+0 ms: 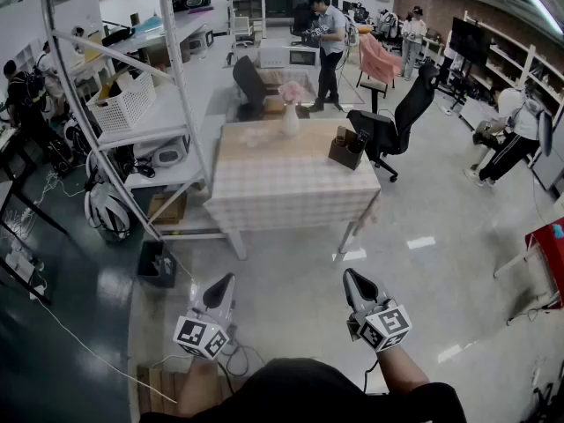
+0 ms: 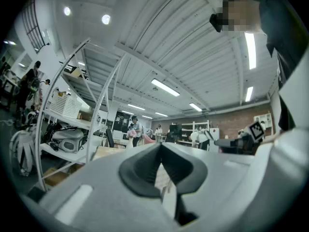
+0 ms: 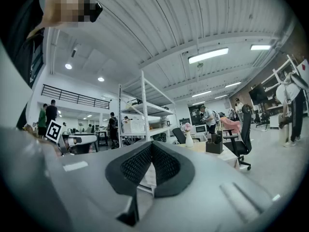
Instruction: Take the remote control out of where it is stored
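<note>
A dark storage box (image 1: pixel 345 151) stands on the right side of a table with a checked cloth (image 1: pixel 282 188), with dark items upright in it; I cannot make out the remote among them. The right gripper view shows the same box (image 3: pixel 214 147) far off. Both grippers hang over the floor, well short of the table. My left gripper (image 1: pixel 222 282) is shut and empty, its pads meeting at the tip (image 2: pixel 160 147). My right gripper (image 1: pixel 351 277) is shut too, with nothing between its pads (image 3: pixel 152 145).
A white vase of pink flowers (image 1: pixel 290 113) stands at the table's far side. Metal shelving (image 1: pixel 145 104) with a basket and appliances lines the left. A black office chair (image 1: pixel 398 122) stands right of the table. Several people stand farther back, and a red stand (image 1: pixel 548 254) sits at the right edge.
</note>
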Tool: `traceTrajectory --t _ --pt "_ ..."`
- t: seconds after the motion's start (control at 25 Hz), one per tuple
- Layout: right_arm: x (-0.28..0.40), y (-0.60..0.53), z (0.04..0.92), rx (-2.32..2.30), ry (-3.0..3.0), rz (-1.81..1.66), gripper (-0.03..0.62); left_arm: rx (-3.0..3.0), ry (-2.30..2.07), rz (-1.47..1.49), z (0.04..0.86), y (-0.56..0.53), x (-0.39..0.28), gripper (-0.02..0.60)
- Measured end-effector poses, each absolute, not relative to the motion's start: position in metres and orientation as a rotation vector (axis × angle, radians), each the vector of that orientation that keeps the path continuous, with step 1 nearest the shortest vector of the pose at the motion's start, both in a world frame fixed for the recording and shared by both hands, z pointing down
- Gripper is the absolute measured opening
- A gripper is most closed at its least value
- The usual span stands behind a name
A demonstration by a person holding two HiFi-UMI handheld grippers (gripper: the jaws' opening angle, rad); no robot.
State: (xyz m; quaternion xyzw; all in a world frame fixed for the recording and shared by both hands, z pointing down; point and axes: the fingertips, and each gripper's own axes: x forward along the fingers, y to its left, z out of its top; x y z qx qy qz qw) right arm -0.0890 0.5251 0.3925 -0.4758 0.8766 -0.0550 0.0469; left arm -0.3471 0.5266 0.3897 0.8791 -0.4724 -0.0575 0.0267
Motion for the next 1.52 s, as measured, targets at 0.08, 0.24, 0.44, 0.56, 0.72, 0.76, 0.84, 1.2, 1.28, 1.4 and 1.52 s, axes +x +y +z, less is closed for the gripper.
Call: traceTrajectory --t 0.08,0.24,0.44,0.56,0.72,0.76,0.84,1.2,1.28,1.4,1.52 --pt "-0.082 0.522 0.39 -1.456 2.666 -0.162 0.005 2.721 -1.455 -0.188 0.384 0.524 -0.339 0.005" --pt "-0.076 0.52 0.39 -1.445 2.658 -0.142 0.005 2.738 -1.435 -0.199 0.381 0.521 -0.33 0.005" --pt "-0.073 0.522 0.392 -1.428 2.66 -0.128 0.005 2.714 -1.413 -0.22 0.382 0.52 -0.327 0.005" --pt "-0.063 0.523 0.395 -1.441 2.652 -0.152 0.005 2.71 -1.424 -0.213 0.383 0.52 -0.321 0.005" --pt "-0.043 0.529 0.399 -1.471 2.64 -0.158 0.005 2.729 -1.435 -0.206 0.383 0.523 -0.304 0.005" --pt "-0.038 0.53 0.4 -1.475 2.637 -0.153 0.005 2.738 -1.444 -0.194 0.384 0.523 -0.298 0.005" --pt "-0.027 0.532 0.403 -1.475 2.63 -0.155 0.005 2.749 -1.467 -0.176 0.385 0.522 -0.288 0.005" --pt "0.04 0.541 0.408 -1.46 2.606 -0.208 0.005 2.718 -1.535 -0.193 0.382 0.511 -0.234 0.005" --pt "0.048 0.543 0.414 -1.458 2.61 -0.221 0.005 2.706 -1.536 -0.199 0.384 0.514 -0.227 0.005" --pt "0.056 0.541 0.421 -1.458 2.608 -0.255 0.005 2.703 -1.518 -0.179 0.388 0.515 -0.215 0.005" --pt "0.059 0.541 0.427 -1.446 2.617 -0.269 0.005 2.713 -1.492 -0.134 0.395 0.512 -0.207 0.005"
